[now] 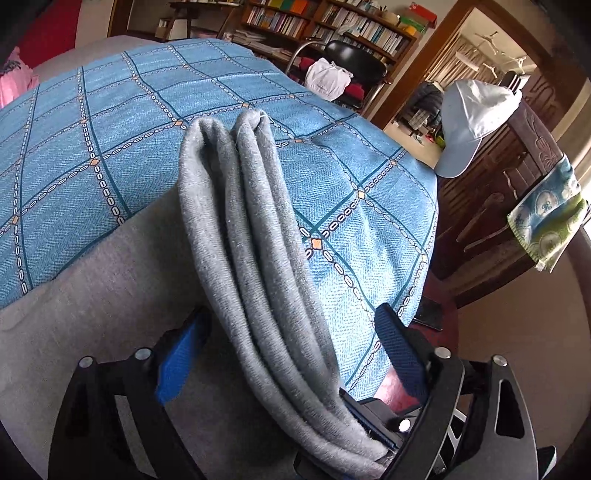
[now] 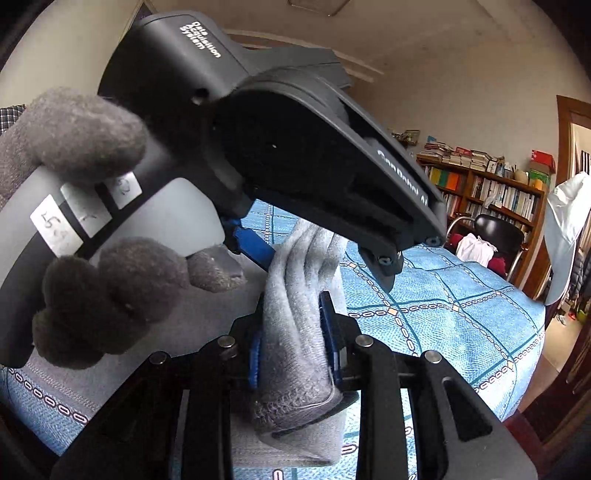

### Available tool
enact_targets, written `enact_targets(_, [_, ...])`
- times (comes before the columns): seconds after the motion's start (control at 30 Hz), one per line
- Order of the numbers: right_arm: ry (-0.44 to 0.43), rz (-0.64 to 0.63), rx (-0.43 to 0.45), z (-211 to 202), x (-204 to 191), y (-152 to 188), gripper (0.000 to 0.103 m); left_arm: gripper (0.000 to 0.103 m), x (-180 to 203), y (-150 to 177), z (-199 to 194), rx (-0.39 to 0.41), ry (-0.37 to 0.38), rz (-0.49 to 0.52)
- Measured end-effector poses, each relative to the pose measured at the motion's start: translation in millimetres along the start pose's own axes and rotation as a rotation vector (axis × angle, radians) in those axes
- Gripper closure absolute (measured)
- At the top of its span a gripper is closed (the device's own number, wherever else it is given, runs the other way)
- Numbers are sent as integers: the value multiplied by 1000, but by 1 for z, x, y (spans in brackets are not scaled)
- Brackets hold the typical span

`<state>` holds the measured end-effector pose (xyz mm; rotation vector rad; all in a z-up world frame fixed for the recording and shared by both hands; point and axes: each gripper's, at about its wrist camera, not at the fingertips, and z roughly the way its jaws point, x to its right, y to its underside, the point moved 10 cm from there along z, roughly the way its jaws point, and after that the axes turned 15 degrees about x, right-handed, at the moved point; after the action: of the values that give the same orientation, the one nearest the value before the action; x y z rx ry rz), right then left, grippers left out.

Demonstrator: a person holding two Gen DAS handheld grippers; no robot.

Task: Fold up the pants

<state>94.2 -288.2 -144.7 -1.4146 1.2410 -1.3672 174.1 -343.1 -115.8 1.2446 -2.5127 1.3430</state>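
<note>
Where bookshelves (image 1: pixel 325 22) stand, blue checked bedspread (image 1: pixel 110 122).

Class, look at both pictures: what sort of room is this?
Probably a bedroom or study at home: a bed with a blue checked cover, a full bookshelf and a cap hung on a wooden post.

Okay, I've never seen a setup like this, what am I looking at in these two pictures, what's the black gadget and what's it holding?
No robot here: a person holds a two-finger gripper in each hand, each with a camera looking along its fingers. The left camera shows the left gripper, jaws wide, bunched gray pants lying between them over a blue checked bedspread. The right camera shows the right gripper clamped on the pants' hem, and a gloved hand holding the other gripper. Behind: a bookshelf and black chair.
</note>
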Motion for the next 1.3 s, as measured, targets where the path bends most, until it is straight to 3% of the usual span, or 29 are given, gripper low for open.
enact_targets(0.03, [-4, -3, 0, 0, -2, 0, 76, 39, -3, 2, 0, -7, -9, -1])
enact_targets(0.07, [-8, -4, 0, 1, -5, 0, 76, 62, -7, 4, -1, -13, -14, -8])
enact_targets(0.17, [-31, 7, -2, -4, -12, -1, 76, 84, -18, 6, -5, -7, -12, -48])
enact_targets(0.27, [-88, 59, 1, -5, -11, -6, 73, 86, -24, 7, -16, 22, -6, -43])
enact_targets(0.4, [-198, 160, 2, -17, -10, -17, 38, 87, -34, 5, -40, 75, -20, -36])
enact_targets(0.73, [-443, 421, -18, -43, 5, -50, 37, 87, -78, 13, -118, 183, -79, -80])
enact_targets(1.0, [-453, 402, -77, -34, -10, -43, 37, 87, -145, 40, -184, 258, -189, -170])
enact_targets(1.3, [-497, 355, -155, -1, -79, -26, 37, 87, -188, 98, -205, 232, -228, -277])
